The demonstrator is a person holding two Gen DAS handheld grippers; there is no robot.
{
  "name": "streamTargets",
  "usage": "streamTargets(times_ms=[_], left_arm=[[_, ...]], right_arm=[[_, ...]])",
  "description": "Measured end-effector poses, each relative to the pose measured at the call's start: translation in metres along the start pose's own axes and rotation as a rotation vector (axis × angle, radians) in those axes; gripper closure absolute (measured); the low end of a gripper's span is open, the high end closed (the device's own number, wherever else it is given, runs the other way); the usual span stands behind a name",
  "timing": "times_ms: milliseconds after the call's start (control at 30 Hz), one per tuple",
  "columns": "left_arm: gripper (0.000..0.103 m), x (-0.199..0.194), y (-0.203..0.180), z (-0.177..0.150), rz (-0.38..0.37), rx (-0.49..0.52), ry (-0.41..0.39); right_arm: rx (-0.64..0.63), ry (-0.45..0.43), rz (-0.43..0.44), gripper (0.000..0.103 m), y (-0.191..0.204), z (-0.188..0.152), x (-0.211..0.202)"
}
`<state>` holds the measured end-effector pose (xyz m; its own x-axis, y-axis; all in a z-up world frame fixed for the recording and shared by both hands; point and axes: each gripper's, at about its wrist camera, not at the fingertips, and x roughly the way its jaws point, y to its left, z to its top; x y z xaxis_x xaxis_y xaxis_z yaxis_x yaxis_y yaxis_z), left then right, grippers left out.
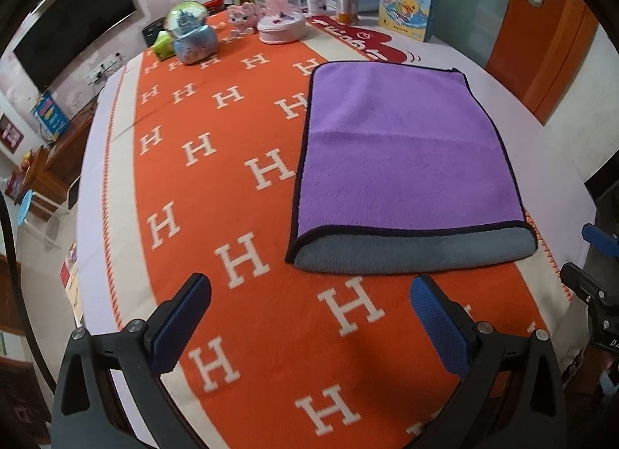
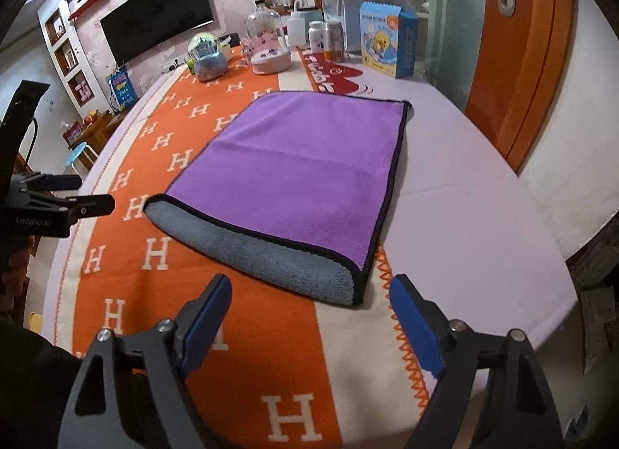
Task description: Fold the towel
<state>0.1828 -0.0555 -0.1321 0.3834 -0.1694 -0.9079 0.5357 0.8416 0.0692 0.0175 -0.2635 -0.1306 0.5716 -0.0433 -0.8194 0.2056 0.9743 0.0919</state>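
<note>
1. Left wrist view: left tool [image 1: 309, 294], fingers spread apart, holding nothing, above the orange H-patterned cloth [image 1: 216, 178]. Purple towel [image 1: 406, 151], folded, grey underside facing the tool, lies flat on the worktop [image 1: 541, 163].
2. Right wrist view: right tool [image 2: 309, 296], fingers apart, empty, just short of the towel's [image 2: 298, 170] near grey fold.

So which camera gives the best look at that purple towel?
The left wrist view: the towel lies nearly square-on, all edges and its grey underside visible. The right wrist view shows the whole towel too, but slanted.
</note>
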Motion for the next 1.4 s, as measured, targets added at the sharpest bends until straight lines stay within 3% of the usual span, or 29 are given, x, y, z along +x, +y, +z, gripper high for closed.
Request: streamTargets(times_ms=[400,533,733,800,933,1133,1400], left_arm=[[0.001,0.076,0.009,0.022,-0.029,0.022,0.077],[0.001,0.089,0.01,0.024,-0.047,0.017,0.095],[0.006,0.104,0.01,0.024,-0.053,0.021,0.122],[0.011,0.106,0.009,0.024,-0.064,0.021,0.125],[0.023,0.109,0.007,0.024,-0.079,0.023,0.139],[0.04,0.106,0.005,0.021,-0.093,0.015,0.141],[0.072,0.103,0.007,0.02,-0.072,0.003,0.148]], right_arm=[[-0.005,0.067,0.019,0.038,-0.016,-0.004,0.046],[0.007,0.081,0.014,0.04,-0.022,-0.003,0.056],[0.007,0.098,0.03,0.053,-0.023,-0.002,0.066],[0.005,0.106,0.036,0.059,-0.023,-0.002,0.069],[0.001,0.117,0.038,0.061,-0.023,-0.002,0.072],[0.016,0.121,0.039,0.076,-0.026,-0.004,0.07],[0.033,0.133,0.04,0.093,-0.029,-0.004,0.068]])
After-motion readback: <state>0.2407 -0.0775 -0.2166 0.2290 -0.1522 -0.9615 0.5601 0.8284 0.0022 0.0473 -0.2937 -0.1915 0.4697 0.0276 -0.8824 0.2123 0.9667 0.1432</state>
